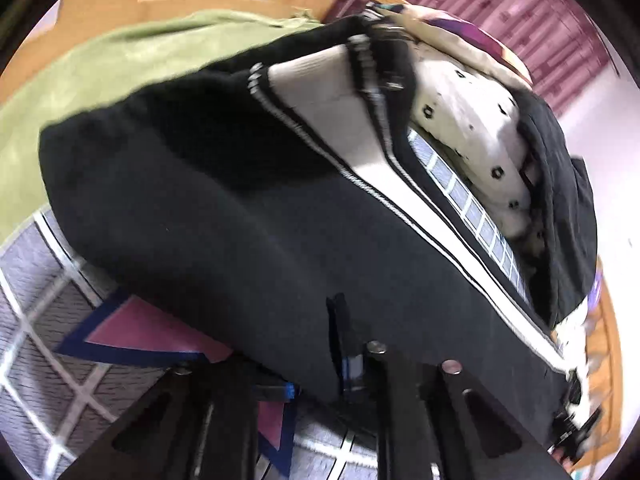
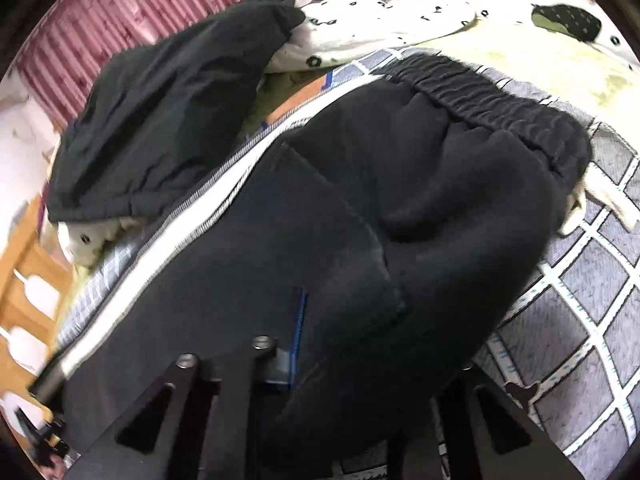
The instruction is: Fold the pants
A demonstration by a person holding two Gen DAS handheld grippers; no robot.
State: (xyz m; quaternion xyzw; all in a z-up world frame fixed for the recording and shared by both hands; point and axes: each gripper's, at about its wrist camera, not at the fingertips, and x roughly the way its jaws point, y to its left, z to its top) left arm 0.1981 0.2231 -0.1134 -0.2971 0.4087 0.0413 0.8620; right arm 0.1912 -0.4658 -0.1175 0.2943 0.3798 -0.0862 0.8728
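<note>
Black pants (image 1: 224,216) with a white side stripe lie on a bed, filling the middle of the left wrist view. They also show in the right wrist view (image 2: 360,232), with the elastic waistband (image 2: 492,96) at the far end. My left gripper (image 1: 316,384) is low over the pants, its fingers apart with black cloth between them. My right gripper (image 2: 360,372) also sits low on the pants, with cloth bunched between its spread fingers.
A grey checked bedsheet (image 2: 580,304) covers the bed. A green blanket (image 1: 92,68) lies at the far left. A black jacket (image 2: 160,112) and a white dotted quilt (image 2: 384,12) lie beyond the pants. A wooden bed rail (image 2: 24,264) runs alongside.
</note>
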